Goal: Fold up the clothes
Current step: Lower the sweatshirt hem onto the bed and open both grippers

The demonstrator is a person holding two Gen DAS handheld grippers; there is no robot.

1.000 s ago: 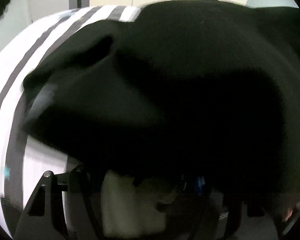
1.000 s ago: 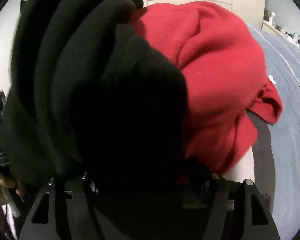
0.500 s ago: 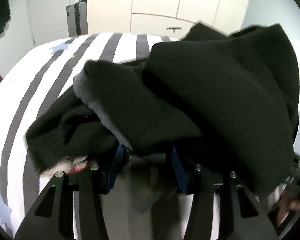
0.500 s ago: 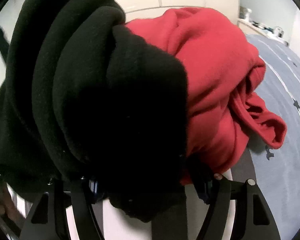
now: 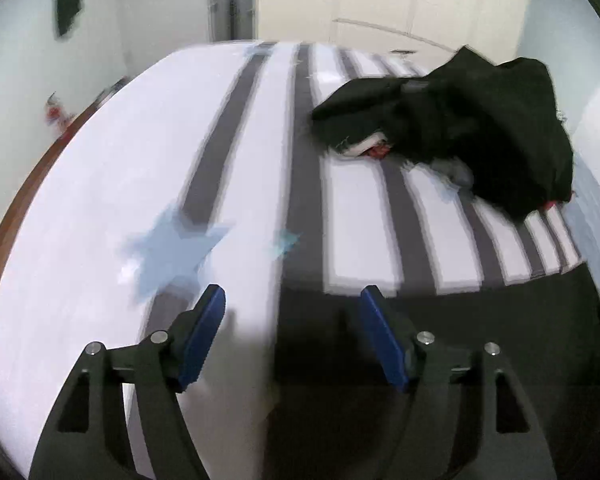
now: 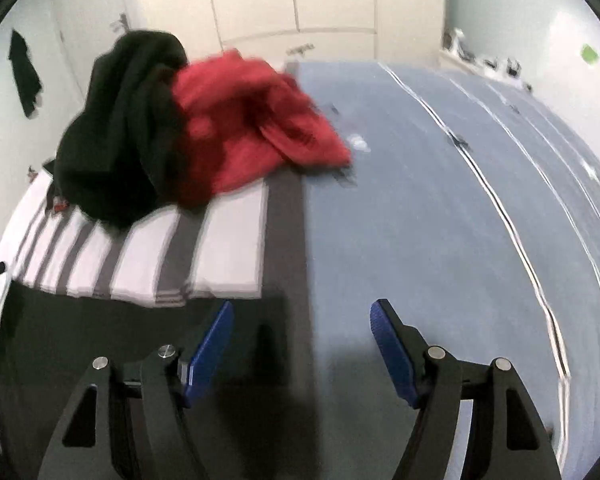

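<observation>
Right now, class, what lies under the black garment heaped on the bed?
Under the black garment the red garment shows beside it, partly overlapped. Both rest on the striped bedcover. A small white and red scrap peeks out at its edge. Anything deeper is covered.

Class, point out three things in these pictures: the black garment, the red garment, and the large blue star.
black garment (image 6: 116,144), right wrist view, middle of its heaped folds.
red garment (image 6: 244,120), right wrist view, centre of the crumpled body.
blue star (image 5: 172,252), left wrist view, centre of the star.
</observation>
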